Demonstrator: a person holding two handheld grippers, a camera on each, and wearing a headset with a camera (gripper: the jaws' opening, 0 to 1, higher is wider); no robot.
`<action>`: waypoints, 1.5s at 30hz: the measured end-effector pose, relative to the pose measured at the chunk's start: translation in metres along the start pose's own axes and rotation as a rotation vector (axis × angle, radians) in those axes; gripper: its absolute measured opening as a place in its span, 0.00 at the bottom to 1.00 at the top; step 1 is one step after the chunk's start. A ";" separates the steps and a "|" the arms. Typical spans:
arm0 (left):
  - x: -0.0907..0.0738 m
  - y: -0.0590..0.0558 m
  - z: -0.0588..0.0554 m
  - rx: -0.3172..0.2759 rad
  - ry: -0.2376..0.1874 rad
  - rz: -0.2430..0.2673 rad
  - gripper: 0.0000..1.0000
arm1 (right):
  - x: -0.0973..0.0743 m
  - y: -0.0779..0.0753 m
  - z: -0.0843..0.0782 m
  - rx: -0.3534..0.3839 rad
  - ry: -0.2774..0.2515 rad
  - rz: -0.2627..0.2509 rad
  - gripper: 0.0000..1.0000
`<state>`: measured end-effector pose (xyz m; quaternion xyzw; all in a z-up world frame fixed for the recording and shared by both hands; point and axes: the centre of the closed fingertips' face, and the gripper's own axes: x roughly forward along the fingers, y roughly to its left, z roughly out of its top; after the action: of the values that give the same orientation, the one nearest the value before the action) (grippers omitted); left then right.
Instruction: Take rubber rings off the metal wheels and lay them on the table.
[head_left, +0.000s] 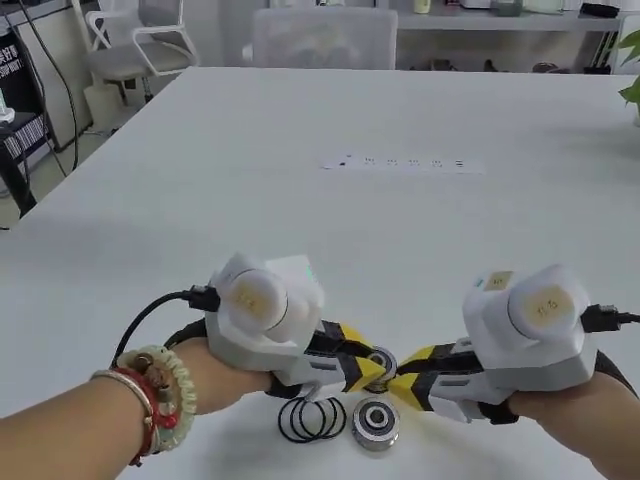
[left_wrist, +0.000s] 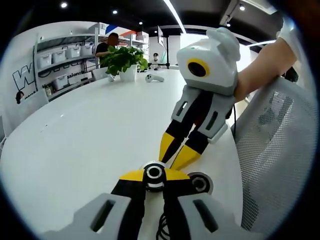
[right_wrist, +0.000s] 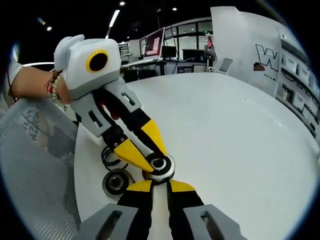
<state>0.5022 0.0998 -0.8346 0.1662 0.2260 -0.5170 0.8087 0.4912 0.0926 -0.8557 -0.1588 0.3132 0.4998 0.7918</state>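
At a white table (head_left: 400, 230), the left gripper (left_wrist: 153, 177) holds a small round silver metal wheel with a dark rim (right_wrist: 161, 164), its yellow-tipped jaws drawn in on either side of the hub so the wheel sits squarely between the tips. The right gripper (right_wrist: 162, 186) comes in from the opposite side. Its jaws stand close together with their tips at the wheel's near edge, and whether they have actually nipped anything cannot be told. Just below the left gripper's tips, a loose cluster of thin black rubber rings (head_left: 312, 418) lies flat on the table. A second metal wheel (head_left: 376, 420) rests beside them, under the point where the two grippers meet. The step in hand appears to be stripping a ring from the held wheel, with some rings judged already off. The next move likely calls for the right jaws to catch the ring's edge and peel it outward while the left keeps the wheel steady, then lay the ring beside the others.
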 end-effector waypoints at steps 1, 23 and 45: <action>0.000 0.000 0.000 -0.001 0.001 0.002 0.07 | 0.000 -0.001 -0.001 -0.005 0.008 -0.006 0.00; -0.001 -0.002 -0.001 0.015 -0.005 -0.002 0.07 | -0.008 -0.006 -0.001 0.445 -0.039 0.040 0.00; -0.003 -0.003 -0.002 -0.009 -0.060 0.001 0.07 | -0.012 -0.006 0.005 0.513 -0.076 0.045 0.00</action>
<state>0.4985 0.1016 -0.8350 0.1471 0.2037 -0.5205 0.8161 0.4945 0.0843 -0.8445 0.0733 0.4035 0.4271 0.8059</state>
